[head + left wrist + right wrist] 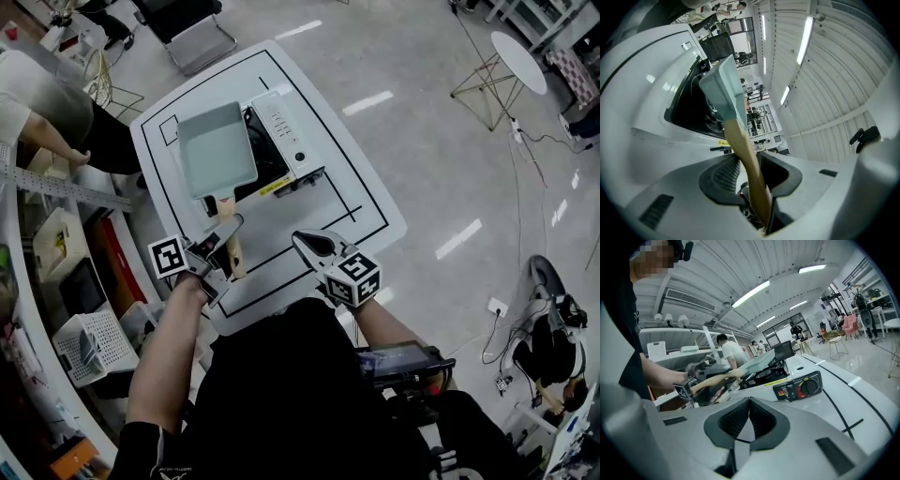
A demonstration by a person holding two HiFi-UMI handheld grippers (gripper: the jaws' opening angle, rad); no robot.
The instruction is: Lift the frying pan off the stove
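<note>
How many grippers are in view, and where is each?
2. The left gripper is shut on the wooden handle of the frying pan; the right gripper is shut and empty above the table, short of the stove. None seems hidden.

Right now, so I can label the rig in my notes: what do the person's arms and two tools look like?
Both the left tool and right tool are grey wedges with dark ribbed pads; each carries a white cube of black square markers. The person wears a black short-sleeved top.
</note>
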